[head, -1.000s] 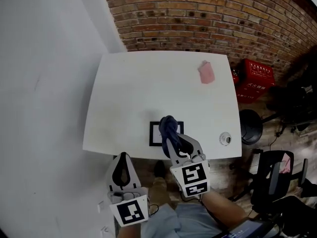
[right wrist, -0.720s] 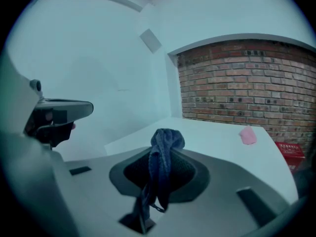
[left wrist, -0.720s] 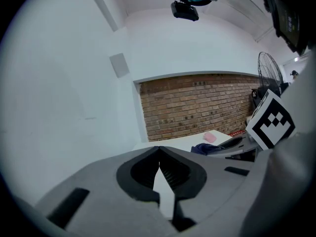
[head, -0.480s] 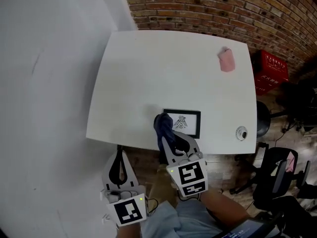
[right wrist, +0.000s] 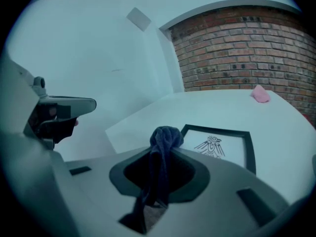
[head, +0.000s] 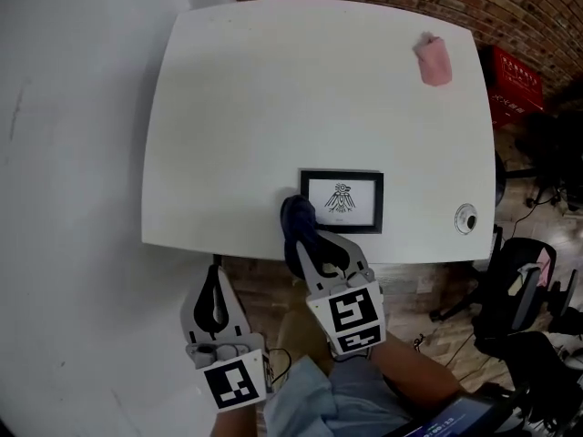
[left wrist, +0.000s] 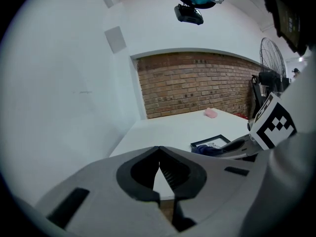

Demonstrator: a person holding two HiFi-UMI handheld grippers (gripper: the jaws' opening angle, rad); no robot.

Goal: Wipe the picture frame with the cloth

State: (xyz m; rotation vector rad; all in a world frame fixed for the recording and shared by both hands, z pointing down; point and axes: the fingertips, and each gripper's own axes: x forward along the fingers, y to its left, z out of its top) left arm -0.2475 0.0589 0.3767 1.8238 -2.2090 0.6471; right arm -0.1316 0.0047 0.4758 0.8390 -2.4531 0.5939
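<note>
A black picture frame (head: 342,200) with a small bird drawing lies flat near the front edge of the white table (head: 273,89); it also shows in the right gripper view (right wrist: 217,144). My right gripper (head: 301,230) is shut on a dark blue cloth (head: 297,217), bunched at its tips just left of the frame's left edge, over the table edge. In the right gripper view the cloth (right wrist: 163,142) hangs down between the jaws. My left gripper (head: 217,309) is shut and empty, held below the table's front edge, left of the right one.
A pink cloth (head: 434,60) lies at the table's far right corner. A small round metal object (head: 465,218) sits near the front right edge. A red crate (head: 515,80) and black office chairs (head: 524,289) stand to the right. A white wall runs along the left.
The head view has moved closer, so the table fills more of the picture. The cloth in my right gripper went from over the frame to just off its left edge. The left gripper stays low.
</note>
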